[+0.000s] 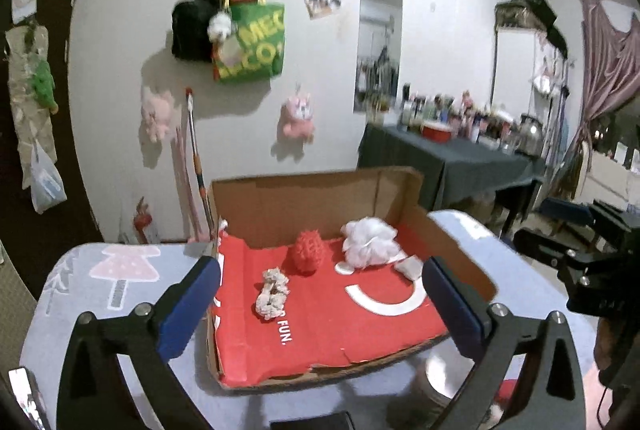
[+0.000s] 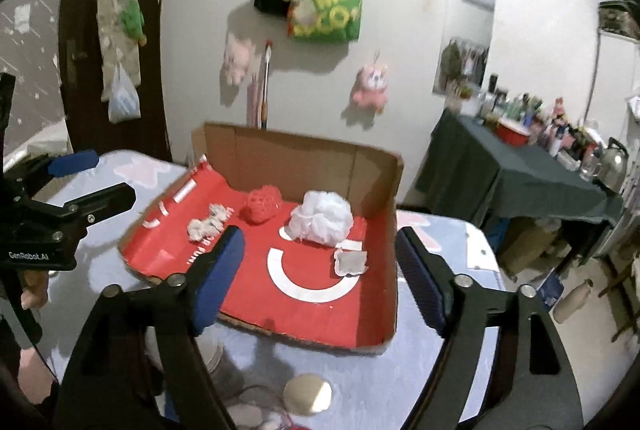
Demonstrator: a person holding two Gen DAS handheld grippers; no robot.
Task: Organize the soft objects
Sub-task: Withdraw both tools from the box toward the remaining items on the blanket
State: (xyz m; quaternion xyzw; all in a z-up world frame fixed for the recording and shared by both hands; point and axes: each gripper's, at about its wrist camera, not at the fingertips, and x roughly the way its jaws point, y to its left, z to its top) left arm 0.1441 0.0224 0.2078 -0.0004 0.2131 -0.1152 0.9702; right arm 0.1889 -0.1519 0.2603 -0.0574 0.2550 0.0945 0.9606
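Left wrist view: left gripper (image 1: pixel 322 304) wide, nothing between its pads, hanging above the near edge of the cardboard box (image 1: pixel 312 190) on the table (image 1: pixel 80 294). Inside, left to right: beige scrunchie-like piece (image 1: pixel 272 292), red knit ball (image 1: pixel 307 252), white mesh puff (image 1: pixel 370 242), small grey pad (image 1: pixel 409 265), all apart on the red floor. Right wrist view: right gripper (image 2: pixel 318 276) also parted and empty, over the box's near right part. A round beige item (image 2: pixel 307 393) lies on the table near the bottom edge, outside the box, probably next. For it: drop straight down, centre the pads, squeeze gently, lift clear of the box wall, set it in bare red space.
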